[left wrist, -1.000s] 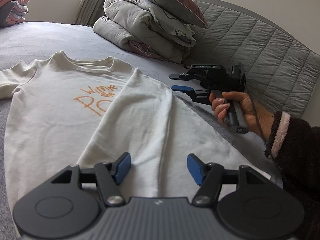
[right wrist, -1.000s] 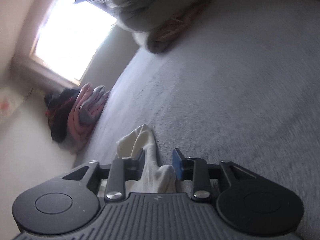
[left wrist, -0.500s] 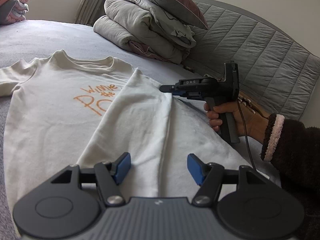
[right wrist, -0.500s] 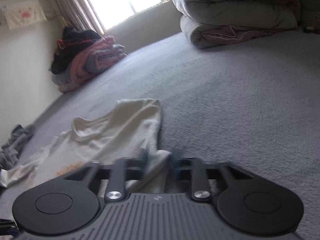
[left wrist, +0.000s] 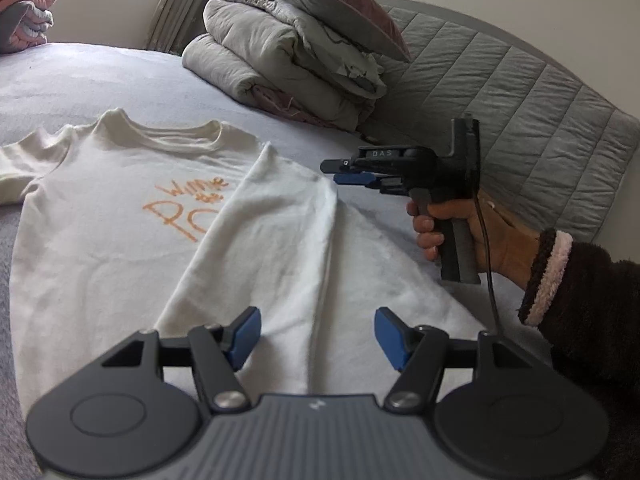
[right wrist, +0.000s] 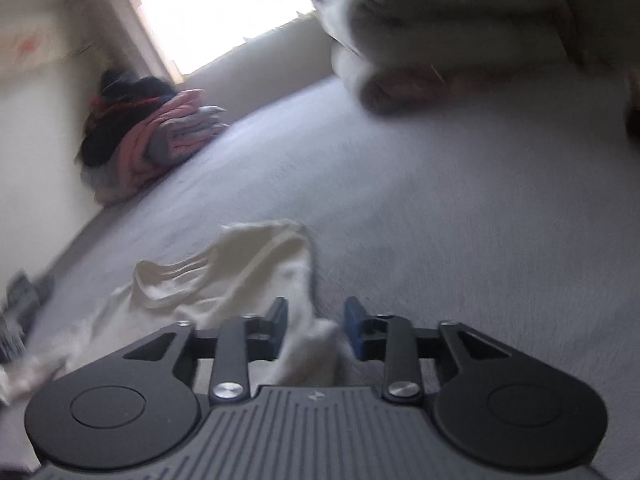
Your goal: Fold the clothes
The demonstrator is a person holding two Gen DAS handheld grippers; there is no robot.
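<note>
Shirt (left wrist: pixel 120 248) lies flat on the bed (left wrist: pixel 100 80), its right side folded over. Left tool (left wrist: pixel 318 336) hovers above the hem, jaws wide, nothing between. Right tool (right wrist: pixel 316 326) sits at the folded shoulder; its jaws have just been opening, cloth loose between them. Cream fabric, orange lettering.

"DAS" on right gripper (left wrist: pixel 344 172); "Winnie" on T-shirt (left wrist: pixel 120 216)

- We are in a home bedroom: a wide bed (left wrist: pixel 100 80) with a grey cover fills the scene.
- Far right, a grey quilted headboard (left wrist: pixel 520 92) backs a folded duvet (left wrist: pixel 280 60) and pillow (left wrist: pixel 320 0).
- Far left, a bright window (right wrist: pixel 216 12) lights piled clothes (right wrist: pixel 152 128).
</note>
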